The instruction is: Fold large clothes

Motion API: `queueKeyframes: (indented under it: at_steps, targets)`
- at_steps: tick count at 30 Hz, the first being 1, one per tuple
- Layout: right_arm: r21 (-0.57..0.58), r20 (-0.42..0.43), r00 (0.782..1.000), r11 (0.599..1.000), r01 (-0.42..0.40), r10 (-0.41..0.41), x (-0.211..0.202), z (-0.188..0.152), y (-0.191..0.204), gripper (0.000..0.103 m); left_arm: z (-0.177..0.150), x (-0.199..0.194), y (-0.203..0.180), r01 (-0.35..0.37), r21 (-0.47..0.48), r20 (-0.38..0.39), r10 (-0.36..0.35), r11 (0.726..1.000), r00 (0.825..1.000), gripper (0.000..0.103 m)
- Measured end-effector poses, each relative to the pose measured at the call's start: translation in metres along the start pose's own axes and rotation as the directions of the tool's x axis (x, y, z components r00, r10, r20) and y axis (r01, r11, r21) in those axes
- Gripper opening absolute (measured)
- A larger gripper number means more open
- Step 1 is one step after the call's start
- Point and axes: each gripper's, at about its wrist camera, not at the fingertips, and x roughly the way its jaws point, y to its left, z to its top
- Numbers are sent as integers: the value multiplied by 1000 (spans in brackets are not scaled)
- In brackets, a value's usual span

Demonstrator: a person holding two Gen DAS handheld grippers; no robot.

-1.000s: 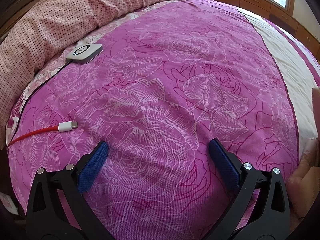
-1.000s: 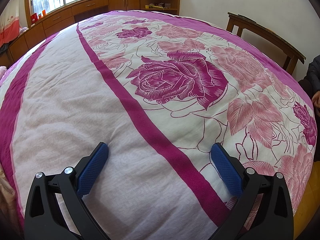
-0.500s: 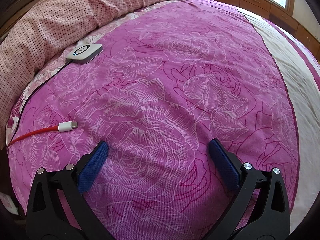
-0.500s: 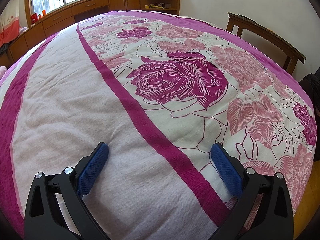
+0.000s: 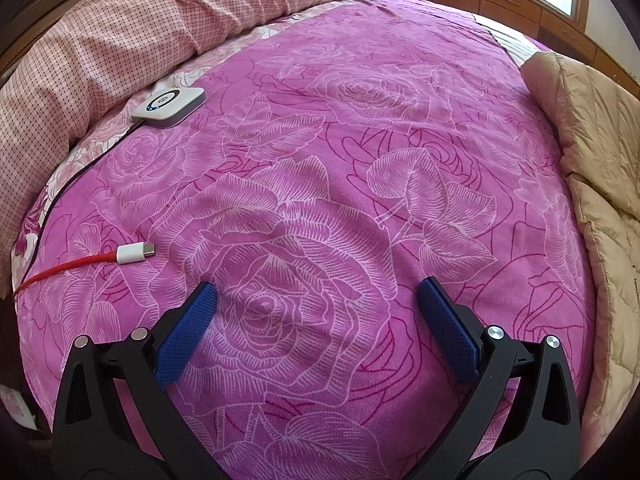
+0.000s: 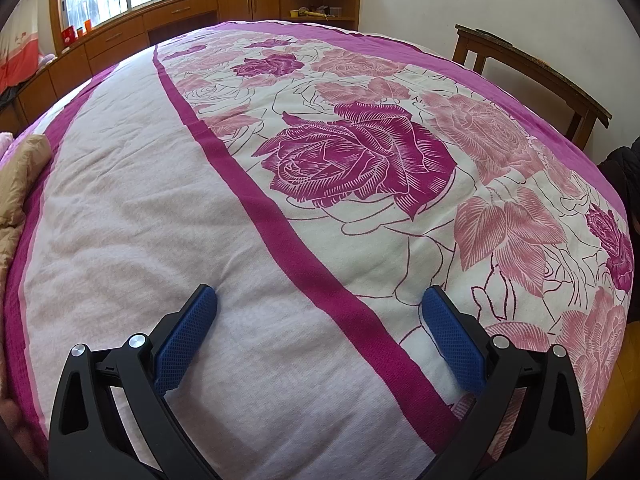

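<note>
A tan quilted garment (image 5: 592, 168) lies on the bed at the right edge of the left wrist view; a corner of the same garment (image 6: 20, 176) shows at the far left of the right wrist view. My left gripper (image 5: 316, 296) hangs open over the magenta rose bedcover (image 5: 320, 140), well left of the garment, with nothing between its blue pads. My right gripper (image 6: 318, 298) is open above the white part of the bedcover (image 6: 160, 220), to the right of the garment, holding nothing.
A white charging pad (image 5: 170, 104) with a black cable and a red cable with a white plug (image 5: 134, 253) lie on the bed at left. A checked pink pillow (image 5: 160, 20) lies at the back left. A wooden table (image 6: 532, 72) and cabinets (image 6: 248, 0) border the bed.
The tan quilted garment has appeared on the bed between the two grippers, where only a hand showed at the edge a second ago. Both grippers have stayed in place and open.
</note>
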Motion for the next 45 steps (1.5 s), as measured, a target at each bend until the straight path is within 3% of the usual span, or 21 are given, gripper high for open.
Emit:
queueKeyframes:
  at_steps: [37,41,45]
  targets:
    - [0,3,1000,1000,2,-2,0,0,0,99,-1,-1,0,5,-2,2,-5,1000,1000,100]
    - [0,3,1000,1000,2,-2,0,0,0,99,-15,-15,12,75,-16,24,-75,997,997,100]
    - [0,3,1000,1000,3,-3,0,0,0,99,-63,-56,29,164,12,55,-164,986,985,100]
